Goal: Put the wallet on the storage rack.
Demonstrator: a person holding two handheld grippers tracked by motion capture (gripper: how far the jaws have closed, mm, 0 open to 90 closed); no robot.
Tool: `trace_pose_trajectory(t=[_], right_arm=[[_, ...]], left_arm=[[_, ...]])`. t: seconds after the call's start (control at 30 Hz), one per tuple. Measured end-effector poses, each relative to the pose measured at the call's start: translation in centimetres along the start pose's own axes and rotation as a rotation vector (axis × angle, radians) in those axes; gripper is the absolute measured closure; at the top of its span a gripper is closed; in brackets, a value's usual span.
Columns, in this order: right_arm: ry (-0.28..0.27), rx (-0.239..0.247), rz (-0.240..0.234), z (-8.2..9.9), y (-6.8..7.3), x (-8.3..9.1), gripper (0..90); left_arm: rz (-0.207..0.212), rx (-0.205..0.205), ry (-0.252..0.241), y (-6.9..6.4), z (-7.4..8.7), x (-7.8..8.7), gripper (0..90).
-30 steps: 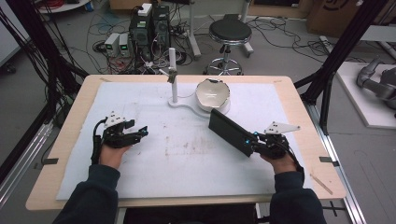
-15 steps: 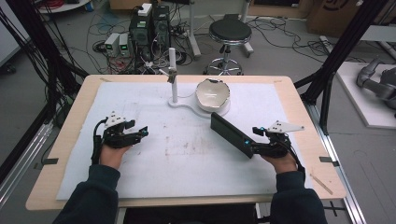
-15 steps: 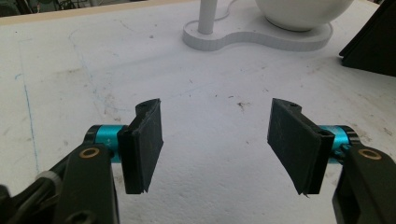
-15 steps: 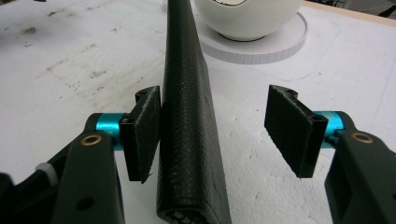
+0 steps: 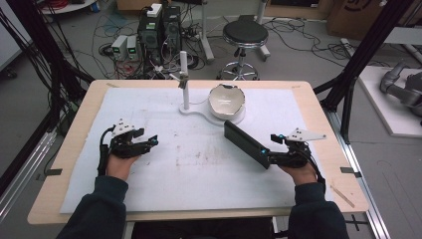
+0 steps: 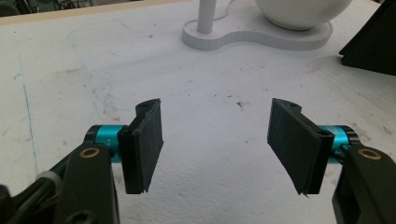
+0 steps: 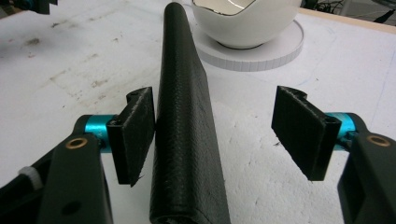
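Right gripper view has a long black case [image 7: 187, 135] lying between the right tongs [image 7: 219, 135], touching the left pad while the right pad stands clear; the jaws gape wide. Beyond its far end sits a white bowl [image 7: 245, 23] on a white stand [image 7: 261, 51]. From the high view, the left tongs [image 5: 149, 143] hover over the white-covered bench [image 5: 199, 174], well apart from the case, jaws spread wide with nothing between.

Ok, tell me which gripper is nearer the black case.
Right. The right gripper straddles the near end of the black case, jaws open; the left gripper sits well off to its left.
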State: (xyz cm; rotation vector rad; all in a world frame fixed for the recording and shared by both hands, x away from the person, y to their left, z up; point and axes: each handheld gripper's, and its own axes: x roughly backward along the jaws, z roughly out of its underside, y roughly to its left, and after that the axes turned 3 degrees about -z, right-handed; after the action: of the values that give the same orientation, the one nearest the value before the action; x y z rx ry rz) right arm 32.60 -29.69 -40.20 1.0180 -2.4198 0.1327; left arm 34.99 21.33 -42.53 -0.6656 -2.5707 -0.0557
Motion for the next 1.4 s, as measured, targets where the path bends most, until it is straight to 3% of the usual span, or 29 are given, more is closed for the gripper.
trace_pose_trajectory(t=[0.1, 0.17, 0.2, 0.27, 0.4, 0.47, 0.53, 0.57, 0.93, 1.03, 1.17, 1.3, 1.4], right_arm=[[0.027, 0.015, 0.008, 0.1, 0.1, -0.2, 34.2], [0.069, 0.029, 0.016, 0.2, 0.1, -0.4, 50.4], [0.089, 0.019, 0.016, 0.2, 0.0, -0.4, 65.8], [0.089, -0.005, 0.009, 0.3, -0.3, -0.2, 72.8], [0.048, 0.033, 0.077, -0.3, -0.1, 0.6, 73.4], [0.022, 0.01, 0.078, -0.3, -0.3, 0.9, 70.8], [0.007, -0.009, 0.076, 0.0, -0.7, 0.8, 51.0], [0.006, -0.034, 0.087, 0.1, -0.9, 0.8, 48.9], [-0.059, -0.104, 0.057, 0.2, -1.4, 1.3, 46.3], [-0.04, -0.114, 0.057, 0.4, -1.6, 1.1, 50.5], [0.009, -0.17, 0.018, 0.9, -2.1, 0.5, 50.8], [-0.075, -0.202, -0.002, 0.5, -2.0, 1.2, 48.3], [-0.076, -0.207, 0.0, 0.5, -2.1, 1.3, 48.9]], left_arm=[[0.001, 0.002, 0.0, 0.0, 0.0, 0.0, 35.6], [0.0, 0.001, 0.0, 0.0, 0.0, 0.0, 35.6], [0.001, 0.0, -0.001, 0.0, 0.0, 0.0, 35.6], [0.0, -0.001, 0.001, 0.0, 0.0, 0.0, 35.6], [0.001, 0.001, 0.001, 0.0, 0.0, 0.0, 35.6], [0.001, -0.002, 0.004, 0.0, 0.0, 0.0, 35.6], [0.003, -0.005, 0.004, 0.0, 0.0, 0.0, 35.7], [0.002, -0.003, 0.005, 0.0, 0.0, 0.0, 35.8], [0.007, -0.006, 0.011, -0.1, 0.0, -0.1, 35.8], [0.008, -0.007, 0.012, -0.2, 0.0, -0.1, 35.9], [0.008, -0.007, 0.011, -0.2, 0.0, -0.1, 35.9], [0.008, -0.005, 0.011, -0.2, 0.0, -0.2, 35.9], [0.009, -0.009, 0.013, -0.2, 0.0, -0.2, 36.2]])
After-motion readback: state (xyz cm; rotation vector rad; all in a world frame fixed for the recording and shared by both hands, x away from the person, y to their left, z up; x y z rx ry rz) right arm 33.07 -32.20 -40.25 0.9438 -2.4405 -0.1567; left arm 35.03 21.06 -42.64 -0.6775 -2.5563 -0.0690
